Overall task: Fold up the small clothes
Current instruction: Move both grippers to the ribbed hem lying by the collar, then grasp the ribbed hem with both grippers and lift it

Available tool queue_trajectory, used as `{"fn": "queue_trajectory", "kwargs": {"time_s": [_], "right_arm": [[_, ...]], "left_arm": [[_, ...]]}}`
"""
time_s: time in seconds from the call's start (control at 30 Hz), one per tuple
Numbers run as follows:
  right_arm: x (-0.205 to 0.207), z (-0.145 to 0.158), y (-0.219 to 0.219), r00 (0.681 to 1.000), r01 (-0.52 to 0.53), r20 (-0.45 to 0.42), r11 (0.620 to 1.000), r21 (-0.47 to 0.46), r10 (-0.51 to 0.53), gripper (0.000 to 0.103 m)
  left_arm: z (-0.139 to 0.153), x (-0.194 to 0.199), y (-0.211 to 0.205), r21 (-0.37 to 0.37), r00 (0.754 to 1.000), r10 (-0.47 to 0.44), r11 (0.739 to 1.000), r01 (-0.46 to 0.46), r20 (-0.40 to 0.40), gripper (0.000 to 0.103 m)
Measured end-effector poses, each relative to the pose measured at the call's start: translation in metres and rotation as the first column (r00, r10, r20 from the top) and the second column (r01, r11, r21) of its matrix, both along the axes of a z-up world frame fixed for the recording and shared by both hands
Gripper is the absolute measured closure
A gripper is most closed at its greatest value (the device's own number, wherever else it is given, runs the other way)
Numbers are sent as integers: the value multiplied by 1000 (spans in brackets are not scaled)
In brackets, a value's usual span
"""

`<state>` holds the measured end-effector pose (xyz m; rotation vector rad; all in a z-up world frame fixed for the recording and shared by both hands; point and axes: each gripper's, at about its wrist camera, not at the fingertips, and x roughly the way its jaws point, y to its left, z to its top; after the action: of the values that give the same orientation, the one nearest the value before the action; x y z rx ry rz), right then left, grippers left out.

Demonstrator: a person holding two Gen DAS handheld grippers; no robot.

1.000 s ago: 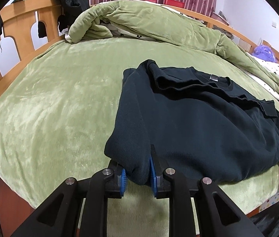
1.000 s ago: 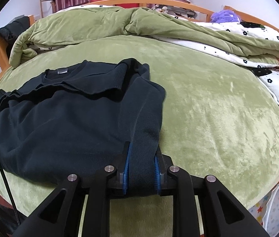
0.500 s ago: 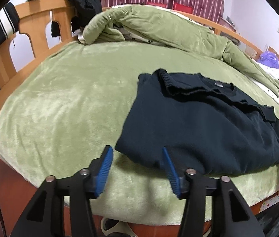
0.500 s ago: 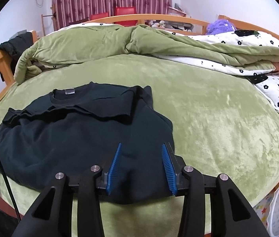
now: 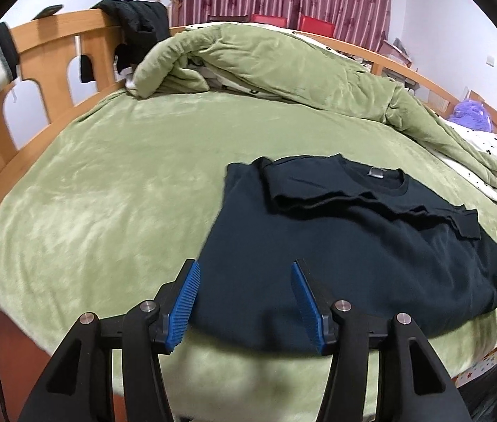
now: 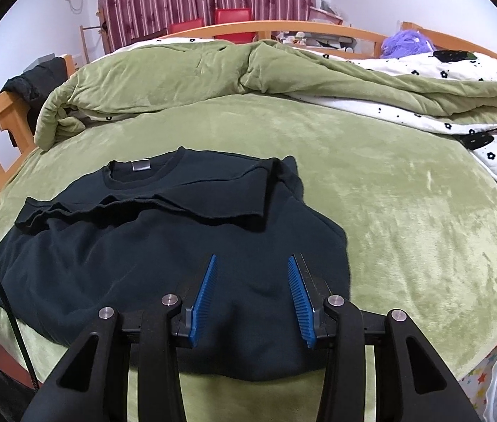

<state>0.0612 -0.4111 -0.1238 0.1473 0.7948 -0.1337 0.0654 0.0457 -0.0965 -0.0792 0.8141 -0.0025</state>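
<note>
The dark navy, soft fleece-like sweatshirt (image 5: pixel 347 246) lies flat on the light green plush bed cover (image 5: pixel 108 193), close to the near edge of the bed and directly ahead of both tools. Its two sleeves are folded inward and lie across the chest just below the round neckline, so the garment already reads as a tidy rectangle; that part of the fold looks done. What seems left, judging from its shape, is to bring the near hem up toward the collar, perhaps once or twice, to make a small bundle. The left hand-held gripper (image 5: pixel 245 297) hangs with its blue ribbed pads wide apart and nothing between them, just above the near left part of the hem; the right hand-held gripper (image 6: pixel 252 293) is likewise spread wide and holds nothing, over the near right part of the hem. A small grey neck tag (image 6: pixel 141 166) sits inside the collar, far ahead of the right hand-held gripper, but any writing on it is too small to read. No other brand or lettering shows on the sweatshirt. A rumpled green quilt with a white flower-print lining (image 6: pixel 213 77) is heaped well beyond the garment, against the wooden bed frame (image 5: pixel 55 49).
</note>
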Motion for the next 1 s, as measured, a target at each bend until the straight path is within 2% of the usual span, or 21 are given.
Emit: {"fn": "queue_trajectory", "kwargs": {"time_s": [0.27, 0.33, 0.5, 0.67, 0.77, 1.0], "right_arm": [[31, -12, 6, 1000, -15, -25, 998, 63, 17, 63], [42, -20, 7, 999, -21, -45, 997, 79, 24, 71], [70, -46, 14, 991, -51, -119, 991, 126, 67, 74], [92, -58, 18, 985, -46, -160, 992, 120, 65, 75], [104, -60, 16, 984, -34, -167, 991, 127, 55, 76], [128, -59, 14, 981, -27, -189, 992, 125, 50, 81]], "left_arm": [[-9, 58, -32, -1, 999, -45, 999, 45, -9, 51], [-15, 66, -36, 1, 999, -50, 999, 50, -18, 51], [-36, 82, -35, -20, 996, -54, 998, 53, -73, 51], [-53, 94, -34, 7, 991, -65, 998, 67, -117, 51], [-61, 103, -34, -3, 989, -58, 998, 58, -135, 51], [-64, 126, -45, -9, 987, -61, 998, 60, -149, 51]]}}
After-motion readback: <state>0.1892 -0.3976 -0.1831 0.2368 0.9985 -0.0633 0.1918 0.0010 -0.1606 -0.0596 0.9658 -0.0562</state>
